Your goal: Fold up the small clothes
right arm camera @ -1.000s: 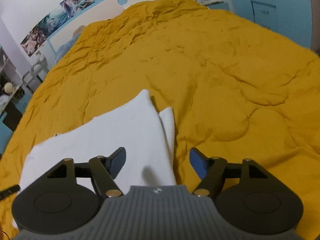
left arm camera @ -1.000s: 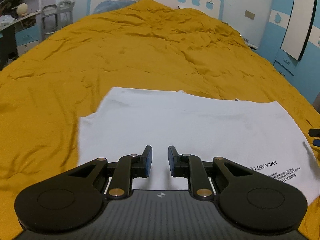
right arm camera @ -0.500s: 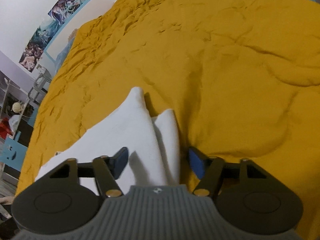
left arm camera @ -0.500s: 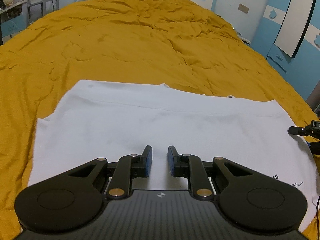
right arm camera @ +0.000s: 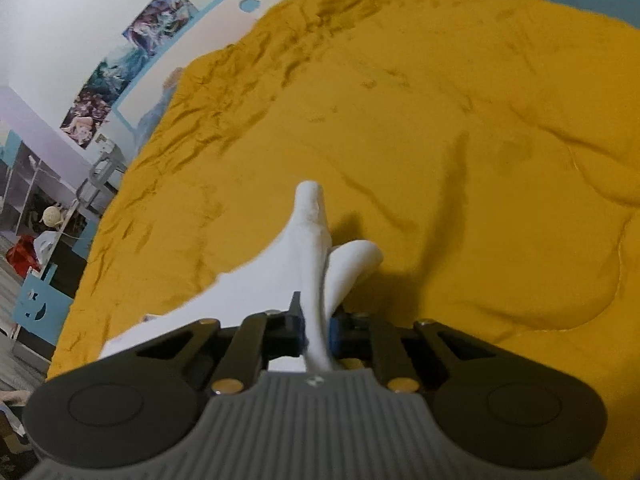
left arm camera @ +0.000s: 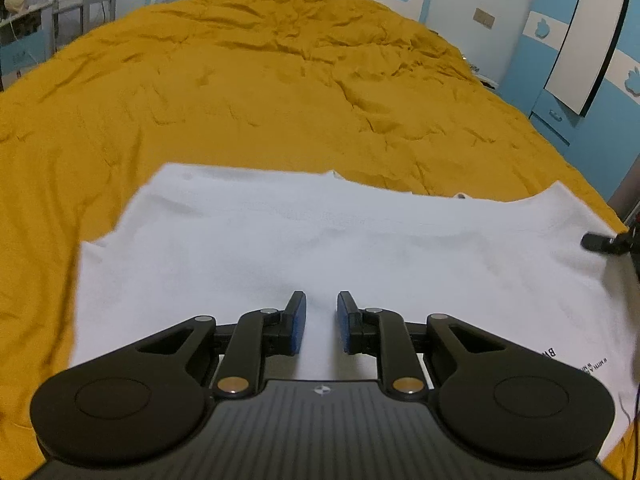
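Observation:
A white T-shirt (left arm camera: 328,248) with small black print near its right edge lies spread flat on the mustard-yellow bedspread (left arm camera: 260,92). My left gripper (left arm camera: 319,322) hovers over the shirt's near middle, its jaws a narrow gap apart with nothing between them. My right gripper (right arm camera: 316,330) is shut on the shirt's right edge (right arm camera: 312,240), bunching the white cloth into a raised ridge with a sleeve fold beside it. A tip of the right gripper shows at the far right of the left wrist view (left arm camera: 608,242).
The yellow bedspread (right arm camera: 460,140) stretches far ahead and to both sides. Blue cabinets and a white panel (left arm camera: 580,40) stand at the right of the bed. A metal chair and shelves (left arm camera: 80,4) stand at the left. Posters (right arm camera: 132,60) hang on the wall.
My right gripper has closed from wide open onto the shirt's right edge and lifted the cloth into a ridge. My left gripper keeps its narrow gap above the shirt and has shifted only slightly.

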### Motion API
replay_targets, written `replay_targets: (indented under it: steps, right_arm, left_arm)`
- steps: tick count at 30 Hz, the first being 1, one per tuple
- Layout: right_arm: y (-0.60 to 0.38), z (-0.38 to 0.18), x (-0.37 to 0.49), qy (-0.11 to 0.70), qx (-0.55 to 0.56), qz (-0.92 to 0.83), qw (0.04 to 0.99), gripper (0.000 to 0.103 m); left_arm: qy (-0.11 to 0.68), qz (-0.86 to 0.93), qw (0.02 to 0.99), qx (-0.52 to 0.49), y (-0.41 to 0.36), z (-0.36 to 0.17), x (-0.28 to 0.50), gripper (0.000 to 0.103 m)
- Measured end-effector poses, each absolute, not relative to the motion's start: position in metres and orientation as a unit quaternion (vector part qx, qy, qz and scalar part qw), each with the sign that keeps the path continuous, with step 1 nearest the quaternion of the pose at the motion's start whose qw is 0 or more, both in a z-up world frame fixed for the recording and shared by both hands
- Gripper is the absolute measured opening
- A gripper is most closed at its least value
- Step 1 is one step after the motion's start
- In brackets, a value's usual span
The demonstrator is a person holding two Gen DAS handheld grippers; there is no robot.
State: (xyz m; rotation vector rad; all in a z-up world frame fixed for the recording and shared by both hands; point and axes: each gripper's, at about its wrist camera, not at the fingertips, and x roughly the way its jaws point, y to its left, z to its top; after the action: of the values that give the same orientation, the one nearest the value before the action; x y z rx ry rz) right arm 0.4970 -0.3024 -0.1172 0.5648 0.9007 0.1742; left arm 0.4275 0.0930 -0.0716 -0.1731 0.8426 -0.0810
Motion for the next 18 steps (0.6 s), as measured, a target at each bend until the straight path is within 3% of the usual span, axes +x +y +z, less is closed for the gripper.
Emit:
replay_targets:
  steps: [9,18]
  right_arm:
    - [-0.215,-0.042,0.491,0.408,0.258,0.133,0.866,0.006]
    - [-0.095,-0.02,0.495,0.416,0.242,0.164,0.861,0.006]
  left_arm:
    - [0.371,-0.001,0.924,-0.093,0.139,-0.02,0.393,0.022]
    - [0.351,0.042,0.928,-0.117,0.201,0.007,0.366,0.022]
